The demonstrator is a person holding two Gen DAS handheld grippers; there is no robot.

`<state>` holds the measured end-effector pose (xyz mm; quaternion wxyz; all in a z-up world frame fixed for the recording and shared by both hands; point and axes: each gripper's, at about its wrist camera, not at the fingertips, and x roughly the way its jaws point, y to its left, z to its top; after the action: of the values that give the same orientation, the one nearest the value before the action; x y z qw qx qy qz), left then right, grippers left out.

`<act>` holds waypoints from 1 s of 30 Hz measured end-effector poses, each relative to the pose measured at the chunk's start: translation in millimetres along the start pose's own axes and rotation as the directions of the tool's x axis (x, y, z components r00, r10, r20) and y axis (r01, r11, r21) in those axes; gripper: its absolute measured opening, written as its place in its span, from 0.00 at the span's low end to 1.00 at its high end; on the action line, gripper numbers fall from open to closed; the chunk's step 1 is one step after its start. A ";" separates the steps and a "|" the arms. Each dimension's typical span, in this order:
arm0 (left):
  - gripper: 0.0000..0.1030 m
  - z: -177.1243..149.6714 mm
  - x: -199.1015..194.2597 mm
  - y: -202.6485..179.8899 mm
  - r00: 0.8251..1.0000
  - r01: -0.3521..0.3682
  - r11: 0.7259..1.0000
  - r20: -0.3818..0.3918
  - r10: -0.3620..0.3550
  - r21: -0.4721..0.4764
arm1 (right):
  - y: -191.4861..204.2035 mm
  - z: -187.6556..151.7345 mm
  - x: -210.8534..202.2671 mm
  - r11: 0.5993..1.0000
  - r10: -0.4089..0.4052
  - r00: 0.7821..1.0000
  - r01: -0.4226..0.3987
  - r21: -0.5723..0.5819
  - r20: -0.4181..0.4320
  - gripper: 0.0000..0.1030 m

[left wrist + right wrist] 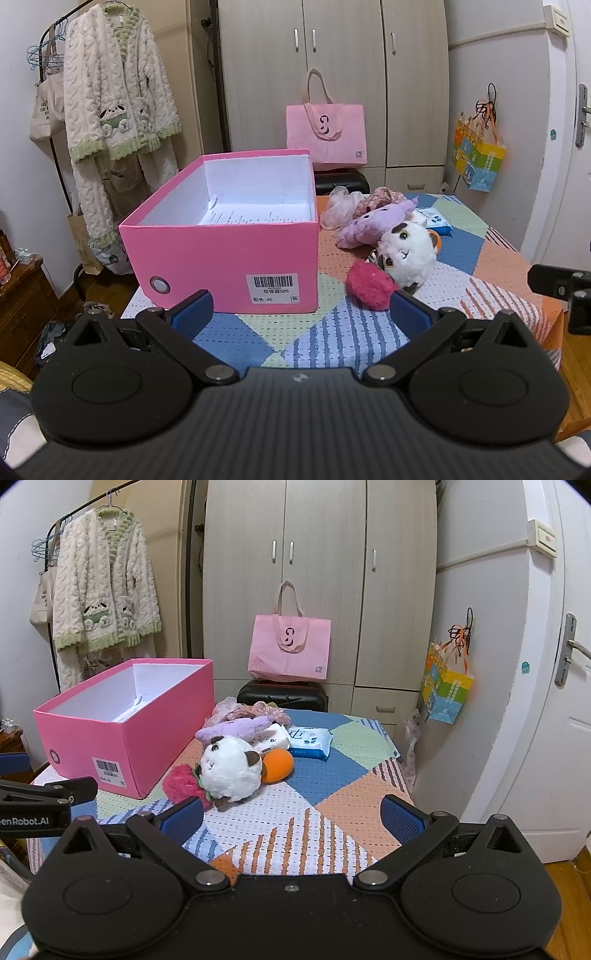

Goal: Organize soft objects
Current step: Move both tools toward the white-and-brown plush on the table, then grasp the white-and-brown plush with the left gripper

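An open pink box [221, 254] stands on the left of the patchwork-covered table [491, 266]; it holds only paper. To its right lie a magenta fluffy ball [369, 286], a white round plush [406, 254], a purple plush [376, 219] and floral fabric [384, 195]. My left gripper [301, 314] is open and empty, near the box's front. In the right wrist view the same box [122, 734], white plush [229, 768], magenta ball [183, 782], purple plush [236, 727] and an orange soft object [279, 764] lie ahead. My right gripper [291, 821] is open and empty over the table.
Two wet-wipe packs [308, 740] lie behind the toys. A pink tote bag [290, 648] sits on a black case [282, 696] before the wardrobe. Robes hang on a rack [99, 590] at left. A door [554, 664] is at right. The left gripper [48, 797] shows at left.
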<state>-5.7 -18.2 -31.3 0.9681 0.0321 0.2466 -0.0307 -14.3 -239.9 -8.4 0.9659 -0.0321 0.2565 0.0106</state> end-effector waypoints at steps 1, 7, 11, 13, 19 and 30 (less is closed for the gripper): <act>1.00 -0.1 0.0 0.0 1.000 0.000 1.000 0.000 0.000 0.000 | -0.8 -0.1 -0.5 1.000 -0.001 1.000 0.001 0.001 0.001 1.00; 1.00 3.0 -0.6 1.3 1.000 0.007 1.000 -0.002 -0.007 -0.016 | -1.8 -2.0 2.3 1.000 0.005 1.000 -0.005 -0.011 -0.003 1.00; 1.00 7.2 -0.5 -0.6 1.000 0.028 1.000 -0.002 -0.028 -0.009 | -1.7 -3.1 4.1 1.000 0.012 1.000 -0.012 -0.016 0.001 1.00; 1.00 10.2 -0.1 -2.8 0.999 0.039 0.999 -0.002 -0.039 0.002 | -1.8 -2.5 4.0 1.000 0.017 1.000 -0.017 -0.010 0.004 1.00; 1.00 25.1 2.0 -8.9 0.997 0.074 0.997 0.015 -0.075 0.018 | -6.9 2.3 5.9 0.999 0.034 0.999 -0.034 -0.006 0.033 1.00; 0.99 52.3 33.3 -27.6 0.971 0.232 0.967 0.028 -0.236 0.108 | -30.3 2.7 46.2 0.985 0.174 0.977 -0.171 -0.037 0.124 0.98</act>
<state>46.3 -51.2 -2.7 0.9595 0.0524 0.2271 -0.1581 28.3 -269.8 -27.3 0.9752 -0.0216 0.1966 0.0995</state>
